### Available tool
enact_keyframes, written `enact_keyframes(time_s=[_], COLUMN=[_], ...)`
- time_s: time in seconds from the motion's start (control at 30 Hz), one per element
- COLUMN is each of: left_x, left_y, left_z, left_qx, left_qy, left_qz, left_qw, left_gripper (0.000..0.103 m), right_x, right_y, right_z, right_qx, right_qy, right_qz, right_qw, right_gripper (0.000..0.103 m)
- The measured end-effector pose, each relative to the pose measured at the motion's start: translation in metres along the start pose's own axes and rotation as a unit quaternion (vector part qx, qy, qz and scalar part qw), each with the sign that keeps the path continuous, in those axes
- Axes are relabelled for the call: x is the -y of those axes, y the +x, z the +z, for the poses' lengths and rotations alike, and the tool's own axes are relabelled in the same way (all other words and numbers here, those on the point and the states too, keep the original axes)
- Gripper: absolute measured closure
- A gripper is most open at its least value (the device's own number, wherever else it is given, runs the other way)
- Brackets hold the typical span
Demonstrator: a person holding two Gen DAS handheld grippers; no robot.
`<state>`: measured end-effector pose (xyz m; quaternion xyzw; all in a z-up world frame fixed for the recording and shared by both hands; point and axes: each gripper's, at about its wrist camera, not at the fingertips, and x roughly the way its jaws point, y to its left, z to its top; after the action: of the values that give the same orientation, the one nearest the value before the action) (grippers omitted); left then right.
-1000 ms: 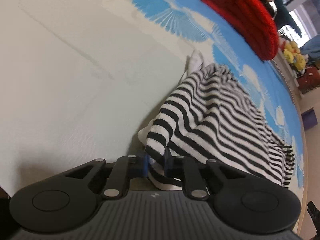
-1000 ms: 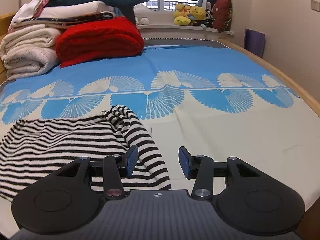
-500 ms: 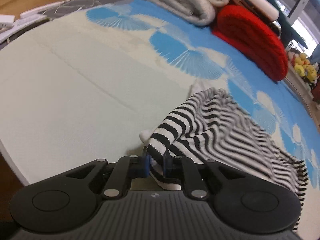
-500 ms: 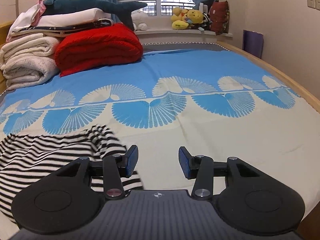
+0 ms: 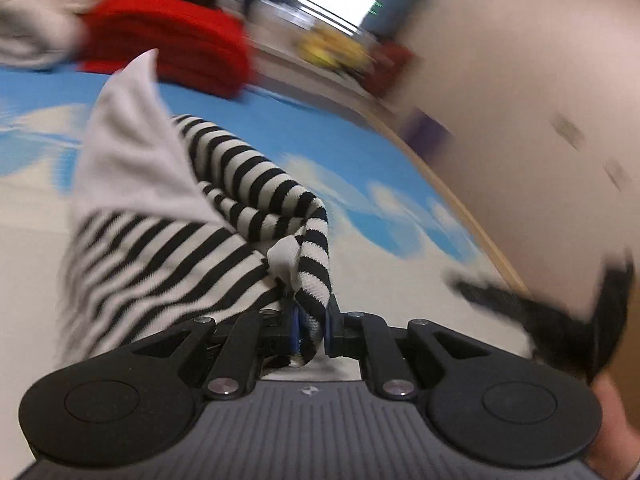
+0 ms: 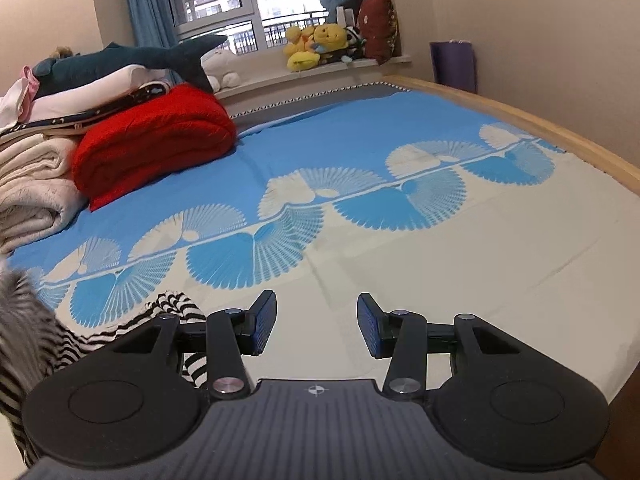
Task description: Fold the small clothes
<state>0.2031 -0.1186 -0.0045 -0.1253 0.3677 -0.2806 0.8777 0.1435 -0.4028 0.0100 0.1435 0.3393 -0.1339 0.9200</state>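
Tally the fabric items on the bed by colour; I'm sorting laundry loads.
Black-and-white striped: 1, the striped garment, clamped in the left gripper
Red: 1, the folded red blanket
Cream or white: 1 stack of folded blankets, count within unclear
Total: 3

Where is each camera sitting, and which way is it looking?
Left wrist: sits on the left gripper, looking along jaws shut on the striped garment; a hand's edge shows at lower right.
Right wrist: sits on the right gripper, jaws open, facing the bed and window.
Both see the garment and the red blanket.
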Motion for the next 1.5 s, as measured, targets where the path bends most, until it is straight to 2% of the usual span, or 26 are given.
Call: enact_keyframes(time_s=[0.07,0.13,0.17,0.23,0.3,0.33,0.47,0.57,0.67,0.73,0.83,0.87,0.9,1.0,1.1,1.2,1.23,1.27,1.3,1.4,1.47,1.5], left_x=[0.030,0.044,0.045,0.035,0.014,-0.001,-0.053,-0.081,-0.107,-0.120,-0.126,-0.126,-0.124,-0.117,-0.115,-0.116,-0.117,-0.118,-0.119,-0.119,-0.116,-0.114], left_y=[0.035,0.064,0.071,0.066,0.047,0.033,-0.004,-0.015,-0.014,-0.010,-0.006,-0.005,-0.002,0.011,0.028,0.031,0.032,0.032,0.032,0.033,0.033,0.034], left_z=[-0.016,-0.034,-0.038,-0.036,-0.029,-0.024,-0.004,0.005,0.002,-0.005,-0.008,-0.009,-0.011,-0.016,-0.029,-0.031,-0.031,-0.030,-0.030,-0.028,-0.028,-0.029], left_qx=[-0.054,-0.119,-0.134,-0.130,-0.113,-0.104,-0.090,-0.093,-0.085,-0.091,-0.104,-0.100,-0.103,-0.136,-0.171,-0.176,-0.177,-0.177,-0.177,-0.172,-0.172,-0.177], left_qy=[0.041,0.058,0.062,0.067,0.054,0.049,0.076,0.085,0.055,0.013,-0.064,-0.071,-0.062,-0.032,-0.013,0.000,-0.002,-0.005,-0.011,-0.022,-0.017,-0.009], left_qz=[-0.037,-0.054,-0.056,-0.048,-0.058,-0.055,0.020,0.056,0.067,0.068,0.055,0.044,0.041,0.041,0.061,0.069,0.069,0.068,0.066,0.055,0.047,0.048], left_qw=[0.9970,0.9897,0.9874,0.9880,0.9904,0.9919,0.9928,0.9905,0.9926,0.9935,0.9909,0.9915,0.9919,0.9894,0.9833,0.9819,0.9819,0.9818,0.9819,0.9832,0.9837,0.9831], left_gripper=[0.090,0.086,0.086,0.085,0.071,0.068,0.067,0.066,0.054,0.053,0.049,0.042,0.034,0.026,0.023,0.021,0.020,0.020,0.020,0.020,0.020,0.018], right_x=[0.003,0.009,0.011,0.013,0.011,0.009,0.005,0.000,-0.014,-0.021,-0.024,-0.024,-0.024,-0.031,-0.043,-0.047,-0.046,-0.045,-0.045,-0.043,-0.035,-0.033], right_y=[-0.001,0.001,0.002,0.006,0.012,0.016,0.038,0.063,0.082,0.094,0.115,0.122,0.127,0.136,0.142,0.150,0.151,0.151,0.149,0.129,0.117,0.117], right_z=[0.002,0.004,0.005,0.008,0.012,0.014,0.019,0.019,0.019,0.018,0.013,0.011,0.008,0.003,-0.001,-0.007,-0.009,-0.009,-0.007,0.006,0.014,0.015], right_qx=[0.005,0.004,0.002,-0.005,-0.016,-0.023,-0.070,-0.117,-0.134,-0.137,-0.164,-0.175,-0.184,-0.193,-0.206,-0.227,-0.231,-0.228,-0.221,-0.158,-0.116,-0.113], right_qy=[-0.001,0.005,0.009,0.014,0.011,0.006,0.021,0.056,0.056,0.055,0.087,0.103,0.113,0.119,0.107,0.114,0.121,0.126,0.127,0.127,0.134,0.126], right_qz=[0.001,0.004,0.006,0.016,0.037,0.049,0.102,0.130,0.135,0.131,0.123,0.120,0.116,0.107,0.120,0.118,0.115,0.114,0.117,0.147,0.169,0.157], right_qw=[1.000,1.000,1.000,1.000,0.999,0.999,0.992,0.983,0.980,0.980,0.975,0.972,0.970,0.968,0.965,0.960,0.959,0.959,0.960,0.968,0.970,0.973], right_gripper=[0.057,0.057,0.057,0.057,0.057,0.057,0.057,0.057,0.057,0.057,0.056,0.056,0.056,0.056,0.056,0.056,0.063,0.073,0.092,0.093,0.094,0.094])
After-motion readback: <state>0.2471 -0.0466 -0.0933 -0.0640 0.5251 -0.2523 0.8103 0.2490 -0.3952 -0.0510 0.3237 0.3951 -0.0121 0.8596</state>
